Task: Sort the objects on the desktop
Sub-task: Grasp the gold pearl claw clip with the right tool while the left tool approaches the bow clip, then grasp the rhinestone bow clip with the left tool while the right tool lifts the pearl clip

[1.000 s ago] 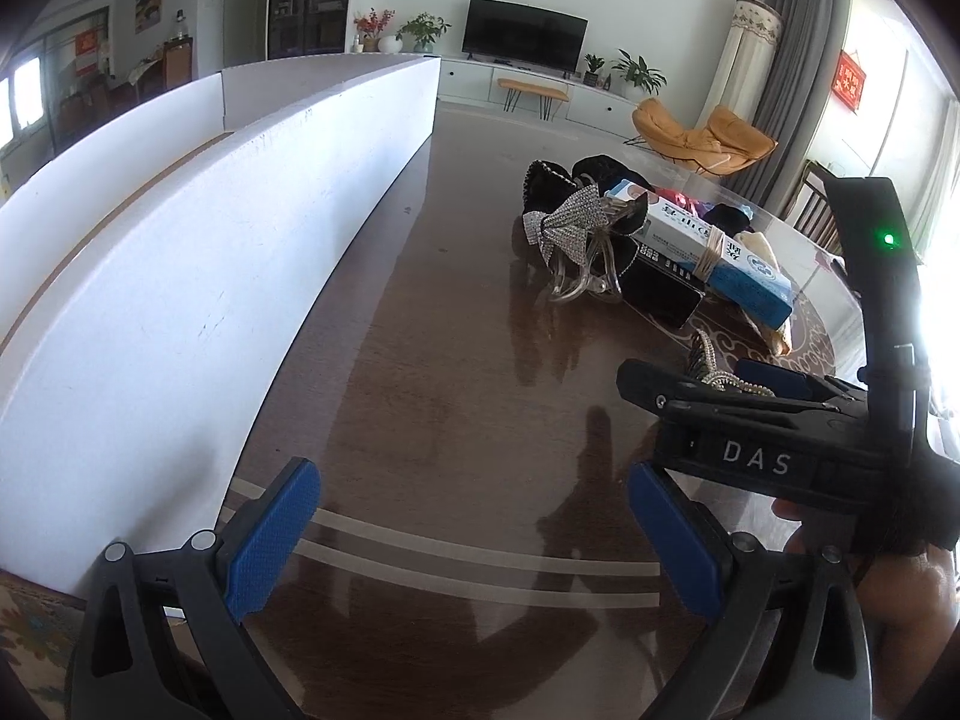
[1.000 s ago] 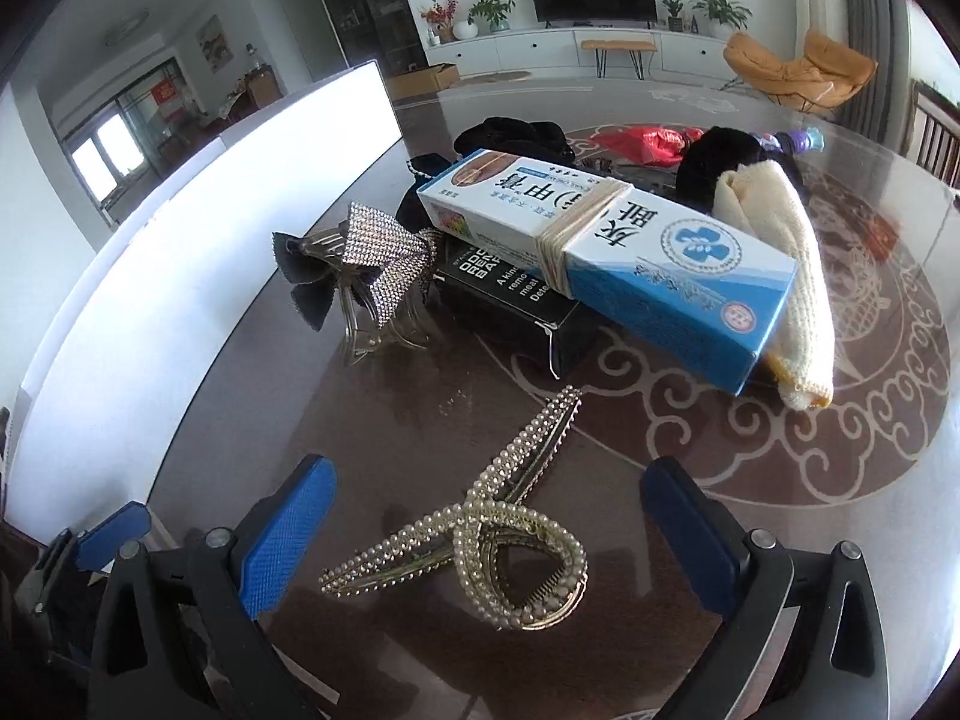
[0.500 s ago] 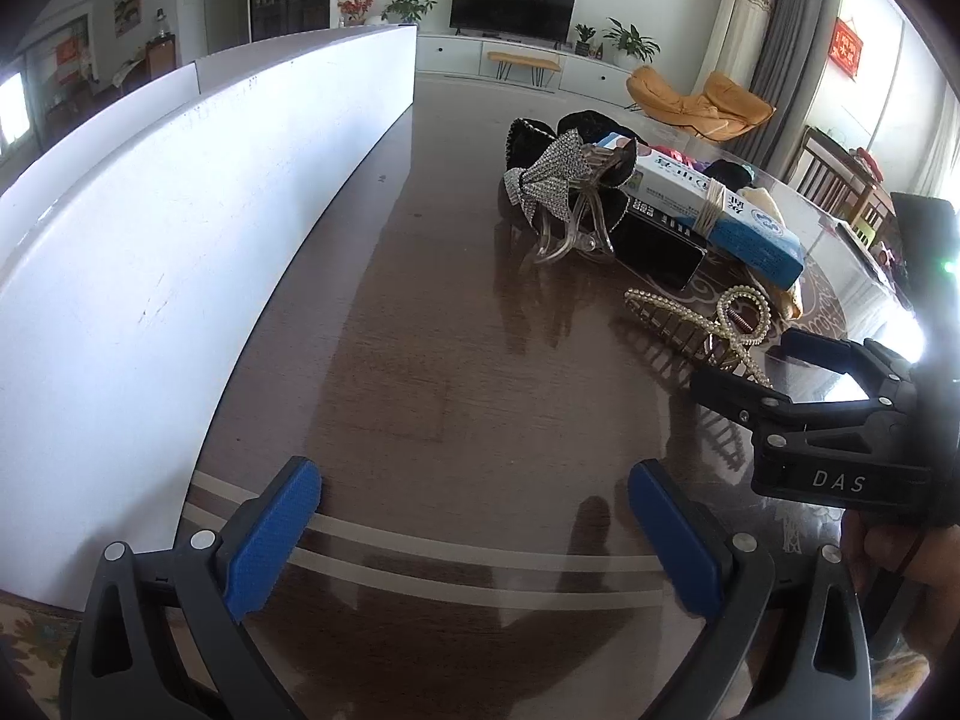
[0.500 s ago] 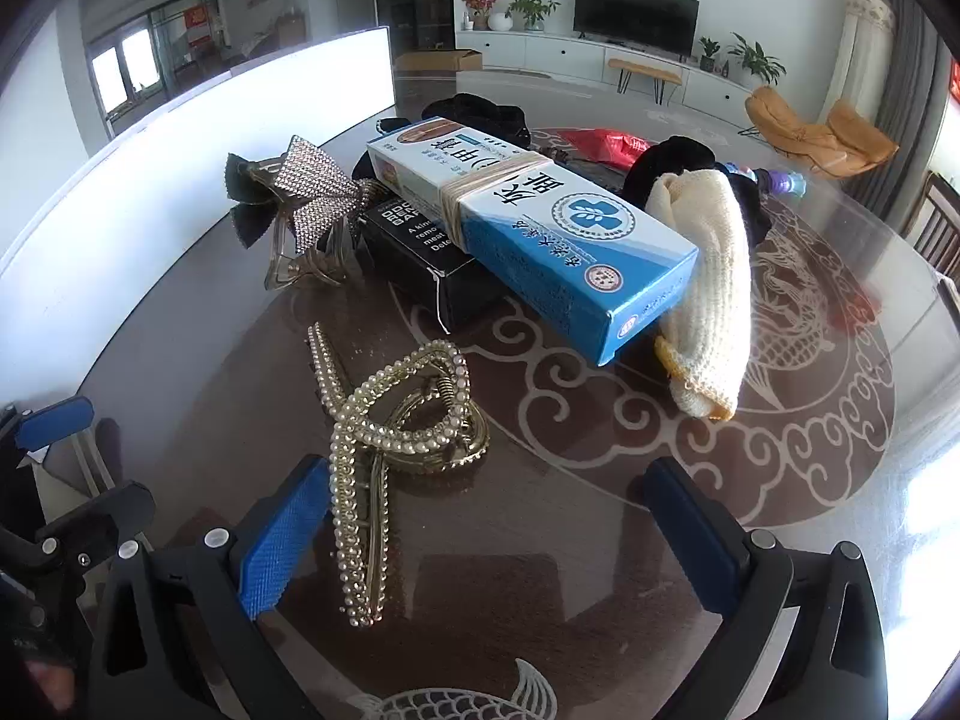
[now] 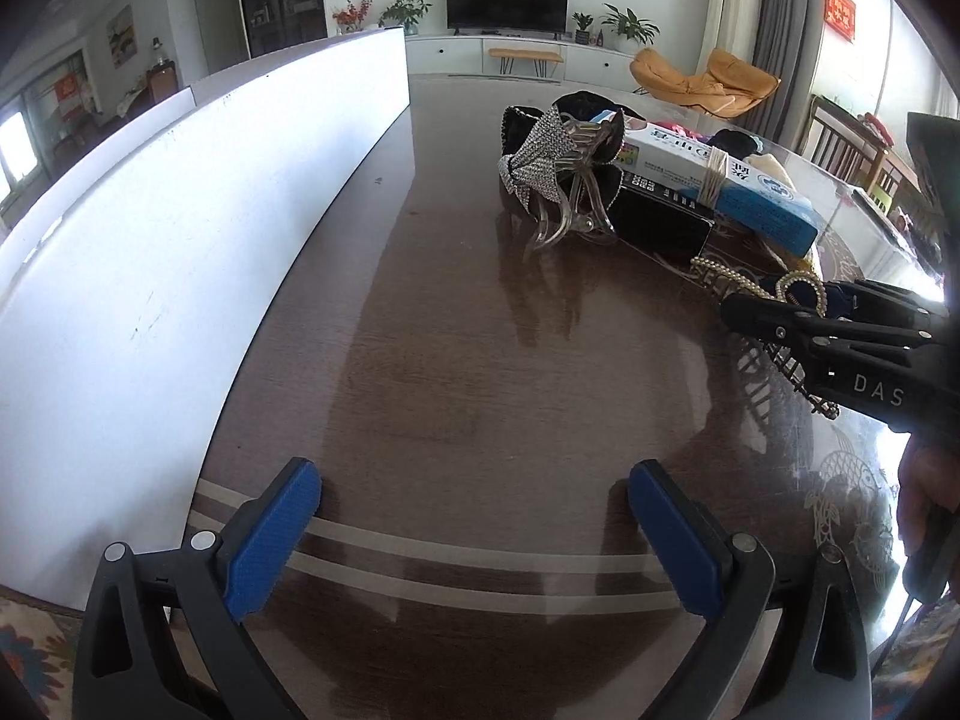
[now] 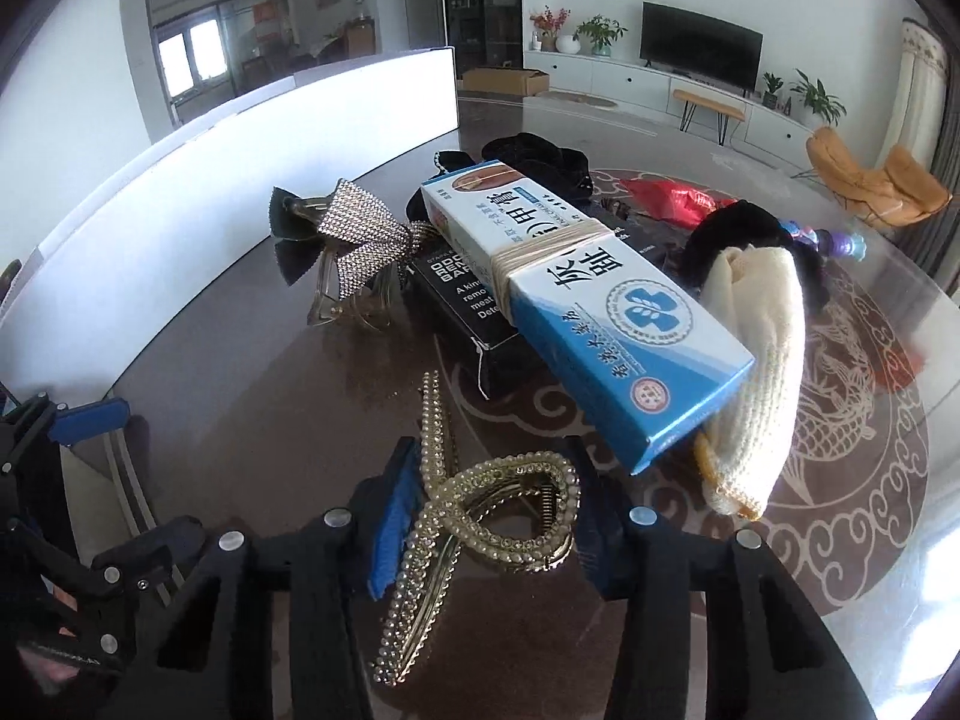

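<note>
**Right claw clamped on the pearl hair clip; left claw spread over bare table**

Far to the left of both claws stands a long white board (image 5: pixel 180 228) on edge, running away along the dark wooden table (image 5: pixel 432 360).

The left gripper (image 5: pixel 474 534) hangs over the bare tabletop with its blue pads (image 5: pixel 273 534) wide apart and nothing between them. Ahead of it and to its right lies the pile of things to be sorted.

In the right wrist view, the left gripper's blue fingertip shows at the far left edge. Ahead of the right gripper (image 6: pixel 489 504) and to its left stands a rhinestone bow clip (image 6: pixel 354 252) on its clear claw teeth. Straight ahead lies a black box (image 6: pixel 462 294), and slanting across it a blue-and-white carton (image 6: pixel 576 300) bound with rubber bands. Behind these sits a black fabric item (image 6: pixel 534 153).

The right gripper's jaws have just been closing and now squeeze the looped end of the pearl hair clip (image 6: pixel 474 498), its blue left pad (image 6: pixel 393 516) pressed on the pearl strand; the clip's long prongs stick out past the pad on both sides.

Ahead and to the right of that claw, a cream knitted glove (image 6: pixel 756 360) lies against the carton's near end, with a red item (image 6: pixel 672 201) farther back.
</note>
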A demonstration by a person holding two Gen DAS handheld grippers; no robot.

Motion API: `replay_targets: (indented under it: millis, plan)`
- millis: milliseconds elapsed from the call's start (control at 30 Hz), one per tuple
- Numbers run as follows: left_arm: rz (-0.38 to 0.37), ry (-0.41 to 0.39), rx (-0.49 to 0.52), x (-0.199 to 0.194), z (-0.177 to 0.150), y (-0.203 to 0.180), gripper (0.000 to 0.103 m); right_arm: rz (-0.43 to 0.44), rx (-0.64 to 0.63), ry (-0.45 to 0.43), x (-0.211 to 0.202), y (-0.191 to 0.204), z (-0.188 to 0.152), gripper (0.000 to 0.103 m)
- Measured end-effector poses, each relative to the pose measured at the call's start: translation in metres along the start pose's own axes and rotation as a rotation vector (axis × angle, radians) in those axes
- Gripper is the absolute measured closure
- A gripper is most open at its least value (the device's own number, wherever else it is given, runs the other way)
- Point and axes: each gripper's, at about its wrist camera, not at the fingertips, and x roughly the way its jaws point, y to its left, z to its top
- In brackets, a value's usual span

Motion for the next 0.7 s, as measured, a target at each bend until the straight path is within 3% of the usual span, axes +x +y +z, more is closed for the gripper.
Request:
replay_targets:
  millis: [133, 433, 467, 500, 533, 700]
  plan:
    - [-0.061, 0.025, -0.047, 0.009, 0.022, -0.001, 0.0, -0.058, 0.007, 0.0, -0.02, -0.015, -0.024, 0.055]
    - [-0.06, 0.014, -0.065, 0.057, 0.116, -0.027, 0.0, -0.081, 0.075, -0.038, -0.042, -0.022, -0.048, 0.054]
    - [-0.054, -0.005, -0.048, 0.058, 0.12, -0.029, 0.007, -0.089, 0.066, -0.039, -0.042, -0.02, -0.048, 0.055]
    - [-0.053, -0.02, -0.021, 0.059, 0.122, -0.031, 0.042, -0.091, 0.063, -0.038, -0.041, -0.02, -0.049, 0.054]
    - [-0.063, -0.017, 0.007, 0.06, 0.121, -0.032, 0.052, -0.089, 0.065, -0.039, -0.043, -0.021, -0.052, 0.054]
    - [-0.092, -0.086, 0.045, 0.029, 0.087, -0.016, 0.054, -0.071, 0.064, -0.041, -0.049, -0.023, -0.059, 0.055]
